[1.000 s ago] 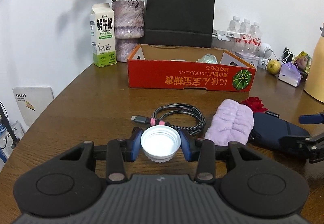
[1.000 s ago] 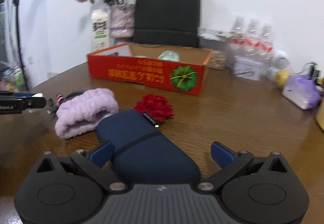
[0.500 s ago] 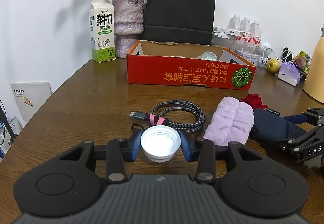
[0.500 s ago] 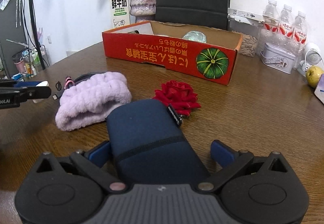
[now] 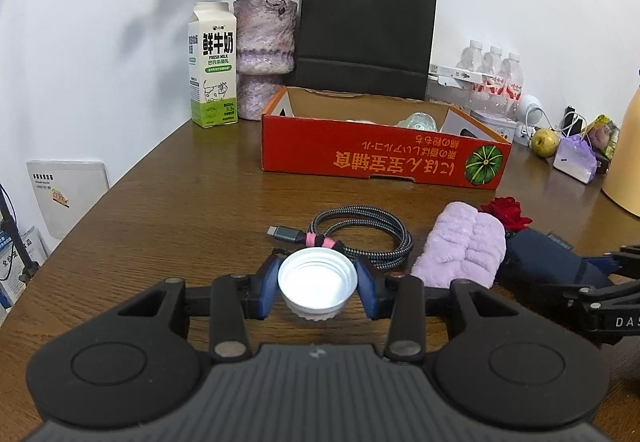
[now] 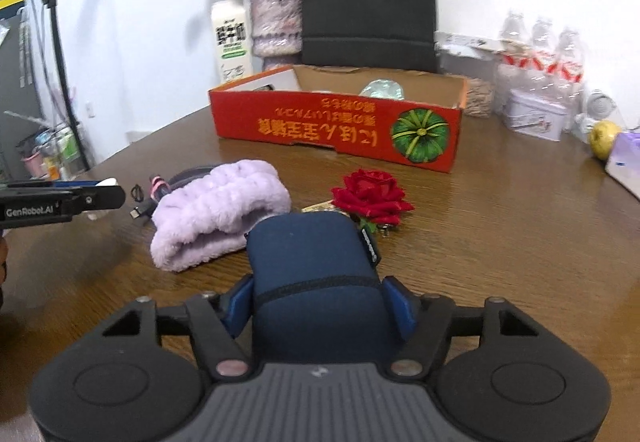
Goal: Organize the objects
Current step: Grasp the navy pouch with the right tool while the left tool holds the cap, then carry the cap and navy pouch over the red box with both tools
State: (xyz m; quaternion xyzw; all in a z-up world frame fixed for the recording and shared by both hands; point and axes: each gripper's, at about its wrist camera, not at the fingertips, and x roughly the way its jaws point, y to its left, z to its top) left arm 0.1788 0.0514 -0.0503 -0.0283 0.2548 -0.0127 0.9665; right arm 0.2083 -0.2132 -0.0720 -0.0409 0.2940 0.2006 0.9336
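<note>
While the left tool (image 5: pixel 317 284) clamps a white cap (image 5: pixel 317 282), the right tool (image 6: pixel 318 306) is closing around a navy pouch (image 6: pixel 314 262).

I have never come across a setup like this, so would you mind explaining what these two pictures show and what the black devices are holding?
There is no robot here: a person holds a two-finger gripper in each hand, and each gripper carries a wide-angle camera looking forward along its fingers. So each picture is one hand's own view.

In the left view, the left gripper is shut on a white bottle cap. In the right view, the right gripper is closing its jaws around a navy pouch.

On the wooden table lie a lilac fluffy cloth, a red fabric rose and a coiled charging cable. Behind them stands an open red cardboard box, probably where things get sorted.
</note>
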